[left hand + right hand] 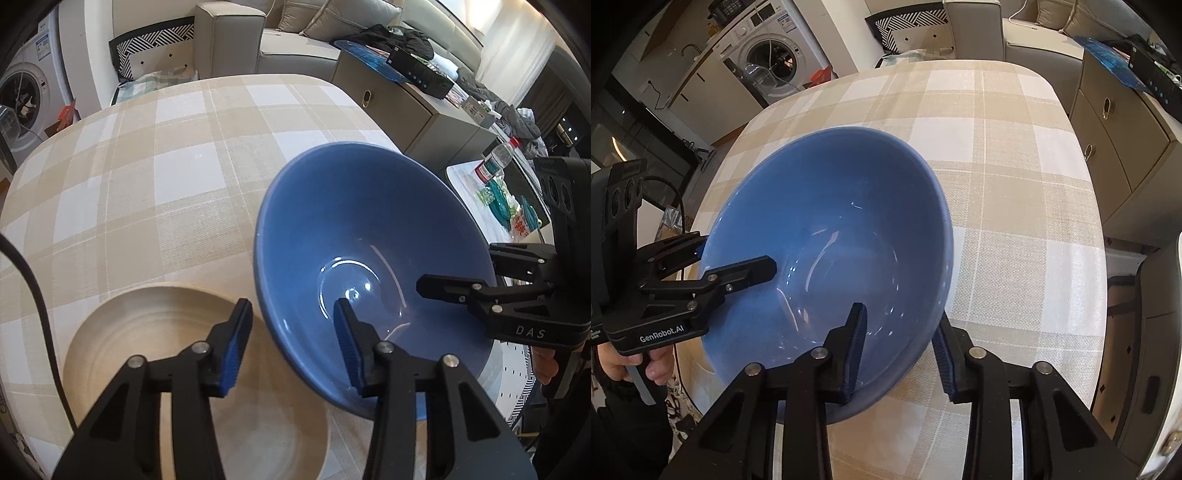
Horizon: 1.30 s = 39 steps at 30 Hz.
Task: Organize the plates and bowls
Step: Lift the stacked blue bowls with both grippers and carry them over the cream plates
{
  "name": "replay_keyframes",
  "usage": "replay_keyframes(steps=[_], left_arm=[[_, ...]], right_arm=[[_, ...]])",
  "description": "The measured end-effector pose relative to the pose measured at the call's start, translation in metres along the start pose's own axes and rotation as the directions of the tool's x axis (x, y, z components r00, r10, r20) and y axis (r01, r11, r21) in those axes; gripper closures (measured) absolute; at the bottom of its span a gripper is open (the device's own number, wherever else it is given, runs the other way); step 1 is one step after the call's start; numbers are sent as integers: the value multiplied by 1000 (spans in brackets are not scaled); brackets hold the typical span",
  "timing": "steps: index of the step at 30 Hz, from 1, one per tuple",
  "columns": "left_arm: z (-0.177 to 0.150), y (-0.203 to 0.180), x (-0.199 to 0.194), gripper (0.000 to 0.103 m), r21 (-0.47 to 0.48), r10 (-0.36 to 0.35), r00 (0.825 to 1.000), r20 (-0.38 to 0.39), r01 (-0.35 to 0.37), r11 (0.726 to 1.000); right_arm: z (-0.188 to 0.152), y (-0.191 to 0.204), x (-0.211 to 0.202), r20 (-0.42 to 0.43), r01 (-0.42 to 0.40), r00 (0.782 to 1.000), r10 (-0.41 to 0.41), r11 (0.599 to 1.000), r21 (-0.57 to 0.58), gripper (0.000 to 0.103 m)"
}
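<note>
A big blue bowl (369, 221) sits on the checked tablecloth (147, 166), and its left side overlaps a beige plate (122, 332). My left gripper (291, 306) straddles the bowl's near-left rim with one finger inside and one over the plate. A strip of plate shows between the outer pad and the bowl wall. My right gripper (901, 314) straddles the opposite rim of the bowl (831, 221). Its outer pad lies against the wall, while the inner one stands a little off it. Each camera sees the other gripper (738, 254) (456, 267) reaching over the rim.
A low cabinet (406, 110) with a black box and clothes stands beyond the table's right edge. A side table with a water bottle (498, 155) is farther right. A sofa (295, 40) is behind, and a washing machine (772, 62) is at the far left. A black cable (33, 295) crosses the cloth.
</note>
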<state>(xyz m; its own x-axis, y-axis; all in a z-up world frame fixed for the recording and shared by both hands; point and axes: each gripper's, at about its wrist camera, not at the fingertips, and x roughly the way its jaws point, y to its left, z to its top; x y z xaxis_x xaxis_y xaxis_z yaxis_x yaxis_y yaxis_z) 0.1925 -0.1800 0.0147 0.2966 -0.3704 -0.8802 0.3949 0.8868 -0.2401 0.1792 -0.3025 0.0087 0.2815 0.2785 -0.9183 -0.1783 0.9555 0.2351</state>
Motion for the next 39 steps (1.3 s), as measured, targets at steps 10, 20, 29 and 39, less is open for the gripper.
replay_keyframes(steps=[10,20,29,39], left_arm=[[0,-10,0,72,24,36,999,-10,-36,999],[2,-13,0,73,31,51,999,-17,-51,998],[3,-15,-1,73,38,57,998,-22,-56,998],[3,-18,-2,73,45,58,998,-30,-57,997]], right_arm=[[-1,4,-2,-8,46,999,-46,999,-2,73],[1,1,-1,-33,48,998,-48,999,17,75],[1,-1,0,-46,43,998,-42,999,27,76],[2,0,-1,-64,55,997,-53,998,24,76]])
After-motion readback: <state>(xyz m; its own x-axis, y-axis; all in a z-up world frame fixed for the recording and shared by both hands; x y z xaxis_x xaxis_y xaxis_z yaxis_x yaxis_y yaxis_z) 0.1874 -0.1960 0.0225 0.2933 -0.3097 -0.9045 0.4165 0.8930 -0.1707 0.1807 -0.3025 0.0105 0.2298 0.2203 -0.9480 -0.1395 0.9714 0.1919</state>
